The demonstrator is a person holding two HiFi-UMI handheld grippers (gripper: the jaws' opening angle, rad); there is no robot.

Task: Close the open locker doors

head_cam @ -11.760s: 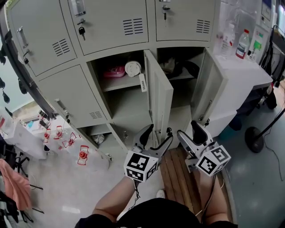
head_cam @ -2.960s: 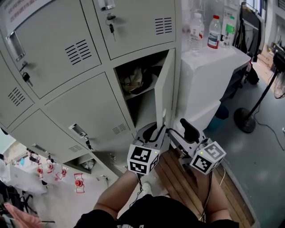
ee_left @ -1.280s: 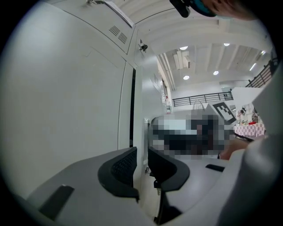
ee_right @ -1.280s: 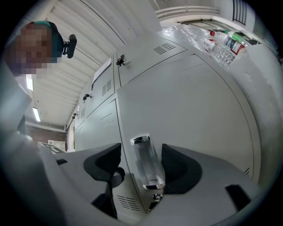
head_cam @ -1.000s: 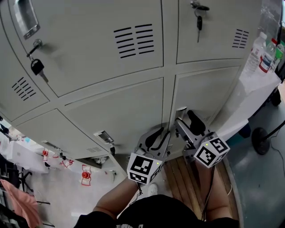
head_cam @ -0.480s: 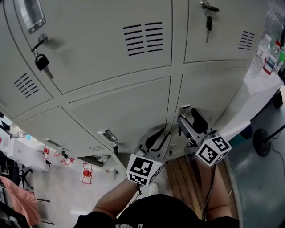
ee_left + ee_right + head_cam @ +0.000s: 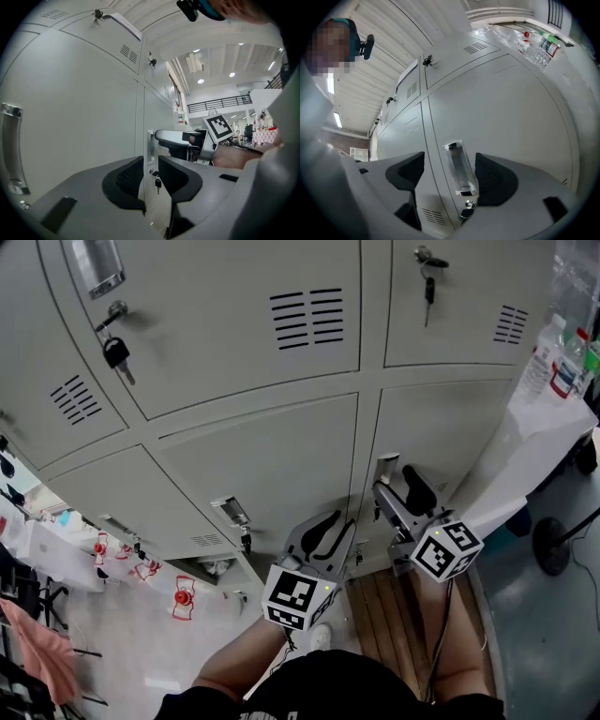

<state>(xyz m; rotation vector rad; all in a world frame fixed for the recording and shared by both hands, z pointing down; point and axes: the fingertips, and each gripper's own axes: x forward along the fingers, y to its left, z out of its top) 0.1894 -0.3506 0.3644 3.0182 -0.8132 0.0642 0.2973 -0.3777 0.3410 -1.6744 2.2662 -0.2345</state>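
Observation:
The grey locker doors in front of me are shut: the middle door (image 7: 267,460) and the right door (image 7: 441,432). My right gripper (image 7: 394,482) is up at the right door's chrome handle (image 7: 458,168). Its jaws have just been opening and stand wide on either side of the handle, pads clear of it. That same gripper (image 7: 451,176) shows a small key (image 7: 465,213) hanging under the handle. My left gripper (image 7: 336,526) hovers lower, by the seam between the two doors. It (image 7: 150,174) has a narrow gap between the pads and holds nothing.
Keys hang from the upper lockers (image 7: 116,353). A white counter (image 7: 525,442) with bottles (image 7: 565,362) stands right of the lockers. Wooden slats (image 7: 384,615) lie under me, with a fan stand (image 7: 555,540) at right. Red and white items (image 7: 183,596) sit on the floor at left.
The two doors that stood open earlier are shut. Over the last second the right jaws have spread wider around the handle, and the left gripper has drifted slightly.

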